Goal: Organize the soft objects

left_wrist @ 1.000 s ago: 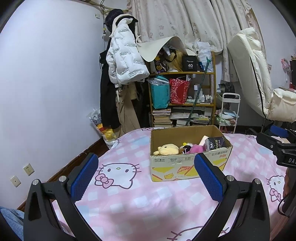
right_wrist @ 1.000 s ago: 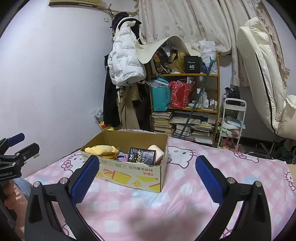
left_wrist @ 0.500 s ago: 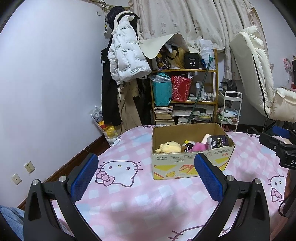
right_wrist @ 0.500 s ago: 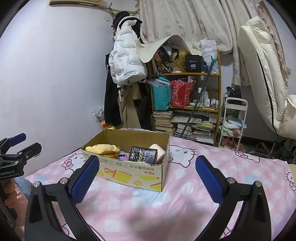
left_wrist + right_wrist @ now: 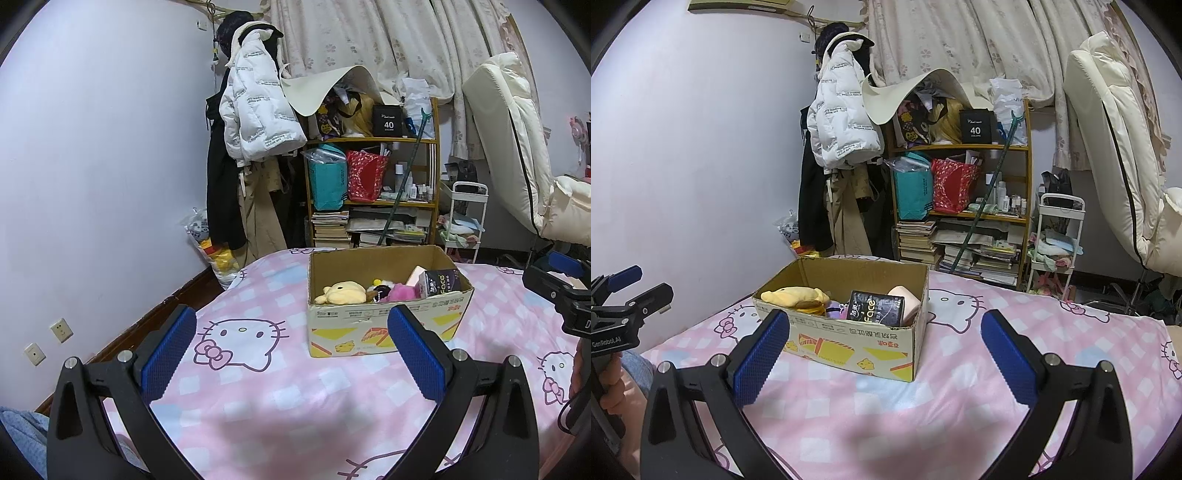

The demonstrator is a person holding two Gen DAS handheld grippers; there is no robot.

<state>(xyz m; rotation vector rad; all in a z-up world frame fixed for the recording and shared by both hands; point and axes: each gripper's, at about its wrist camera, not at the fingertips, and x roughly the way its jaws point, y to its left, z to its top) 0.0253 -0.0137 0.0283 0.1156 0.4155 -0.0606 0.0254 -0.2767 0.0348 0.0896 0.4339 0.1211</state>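
Observation:
A cardboard box (image 5: pixel 384 328) stands on the pink Hello Kitty bedspread (image 5: pixel 295 406). In it lie a yellow plush (image 5: pixel 345 292), a pink plush (image 5: pixel 400 292), a black tissue pack (image 5: pixel 441 281) and a pale pink item (image 5: pixel 415 275). The box also shows in the right wrist view (image 5: pixel 849 343), with the yellow plush (image 5: pixel 796 295) and black pack (image 5: pixel 877 308). My left gripper (image 5: pixel 291 350) is open and empty, short of the box. My right gripper (image 5: pixel 884 354) is open and empty, just before the box's front wall.
A cluttered wooden shelf (image 5: pixel 373 192) with bags and books stands behind the bed. Coats (image 5: pixel 255 122) hang on the wall at its left. A white trolley (image 5: pixel 463 221) and a cream mattress (image 5: pixel 513 147) stand at the right. The wall (image 5: pixel 92 184) runs along the bed's left side.
Both views have shifted slightly: the box sits a little lower and nearer in each. Both grippers stay open and empty.

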